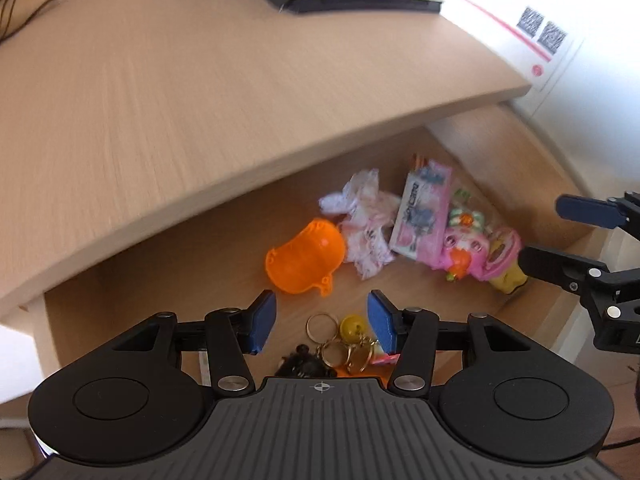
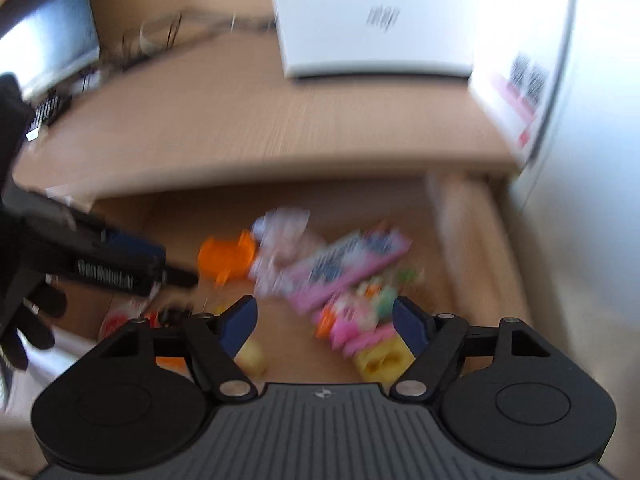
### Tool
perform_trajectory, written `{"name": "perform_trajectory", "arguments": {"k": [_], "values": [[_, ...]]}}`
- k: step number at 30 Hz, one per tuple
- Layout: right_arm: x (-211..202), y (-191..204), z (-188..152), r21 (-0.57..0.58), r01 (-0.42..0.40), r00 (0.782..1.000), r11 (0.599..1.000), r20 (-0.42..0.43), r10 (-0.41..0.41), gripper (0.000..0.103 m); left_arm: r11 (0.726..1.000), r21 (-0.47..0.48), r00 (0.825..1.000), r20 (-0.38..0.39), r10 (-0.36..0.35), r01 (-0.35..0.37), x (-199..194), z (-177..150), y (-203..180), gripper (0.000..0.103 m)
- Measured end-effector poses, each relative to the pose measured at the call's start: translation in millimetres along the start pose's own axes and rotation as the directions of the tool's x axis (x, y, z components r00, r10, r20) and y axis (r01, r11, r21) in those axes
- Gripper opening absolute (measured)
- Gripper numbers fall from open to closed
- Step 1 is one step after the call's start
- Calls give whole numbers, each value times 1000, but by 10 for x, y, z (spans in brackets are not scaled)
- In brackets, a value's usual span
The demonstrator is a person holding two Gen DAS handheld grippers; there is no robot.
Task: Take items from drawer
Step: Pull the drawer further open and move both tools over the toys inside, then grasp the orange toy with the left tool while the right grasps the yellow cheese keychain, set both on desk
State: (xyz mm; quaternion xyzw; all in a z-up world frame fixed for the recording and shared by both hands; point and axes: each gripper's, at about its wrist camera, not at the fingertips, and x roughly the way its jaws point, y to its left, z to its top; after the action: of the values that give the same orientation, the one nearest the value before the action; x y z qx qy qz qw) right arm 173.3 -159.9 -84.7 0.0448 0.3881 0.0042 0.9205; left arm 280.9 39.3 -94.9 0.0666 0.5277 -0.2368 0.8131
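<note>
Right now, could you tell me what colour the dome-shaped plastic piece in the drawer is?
Translucent orange; clearest in the left wrist view.

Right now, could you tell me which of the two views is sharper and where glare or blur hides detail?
Left wrist view: sharper, the orange cup and key rings are distinct, the desk edge slightly smeared. Right wrist view: heavy motion blur, the pink package unreadable, the white box washed out by glare.

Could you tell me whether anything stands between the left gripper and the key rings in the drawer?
Nothing visible does. The left gripper is open right above the key rings, with clear space between its fingers. The orange plastic shell lies farther back in the drawer.
</note>
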Motion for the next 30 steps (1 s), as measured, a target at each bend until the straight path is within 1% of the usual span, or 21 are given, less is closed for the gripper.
{"name": "perform_trajectory", "arguments": {"k": [1, 2, 4, 5, 7, 9, 10, 12, 15, 16, 18, 22, 26, 27, 28, 29, 30], "values": [[22, -7, -24, 2, 11, 1000, 1000, -23, -11, 76, 1000, -19, 1000, -14, -14, 14, 32, -18, 20, 55], [75, -52, -31, 22, 9, 998, 1000, -63, -8, 76, 999, -33, 999, -23, -22, 22, 63, -44, 37, 55], [126, -121, -87, 64, -24, 993, 998, -110, 31, 76, 998, -62, 999, -28, -24, 22, 96, -99, 49, 55], [155, -135, -100, 48, -35, 991, 998, -129, 41, 76, 996, -87, 999, -36, -38, 35, 110, -126, 58, 54], [129, -108, -151, -20, -20, 992, 1000, -123, 17, 74, 990, -118, 995, -59, -78, 70, 150, -185, 51, 55], [64, -136, -171, -17, -29, 993, 999, -117, 26, 74, 993, -94, 995, -66, -71, 65, 151, -219, 3, 54], [37, -151, -179, -17, -36, 992, 999, -118, 33, 74, 993, -99, 995, -65, -78, 71, 133, -226, -4, 54], [-8, -171, -189, -17, -41, 992, 999, -118, 39, 74, 987, -139, 996, -35, -86, 80, 64, -219, 22, 54], [-46, -192, -166, -15, -53, 990, 998, -131, 50, 74, 977, -205, 999, 19, -50, 53, -17, -110, 133, 54], [-36, -200, -147, -14, -56, 989, 998, -139, 53, 74, 975, -219, 999, 18, -31, 34, -1, -58, 176, 54], [38, -219, -90, -3, -62, 986, 998, -153, 60, 73, 973, -233, 1000, -13, -4, 1, 96, 52, 251, 54], [62, -230, 30, -8, -56, 990, 998, -127, 55, 73, 971, -239, 999, -36, -12, 3, 325, 226, 337, 54], [93, -208, 103, -41, -23, 990, 999, -140, 17, 73, 983, -181, 998, -58, -19, 9, 533, 317, 269, 53], [102, -196, 111, -57, -12, 989, 998, -150, 3, 73, 985, -173, 998, -60, -21, 10, 562, 329, 259, 43], [105, -183, 113, -72, -8, 988, 997, -157, -3, 70, 985, -169, 998, -61, -28, 17, 587, 318, 256, 32], [101, -173, 119, -85, -14, 986, 996, -165, 0, 66, 985, -171, 997, -71, -35, 22, 619, 318, 268, 9], [96, -169, 128, -94, -27, 985, 995, -173, 10, 63, 983, -182, 995, -87, -46, 30, 652, 309, 284, 11]]}}
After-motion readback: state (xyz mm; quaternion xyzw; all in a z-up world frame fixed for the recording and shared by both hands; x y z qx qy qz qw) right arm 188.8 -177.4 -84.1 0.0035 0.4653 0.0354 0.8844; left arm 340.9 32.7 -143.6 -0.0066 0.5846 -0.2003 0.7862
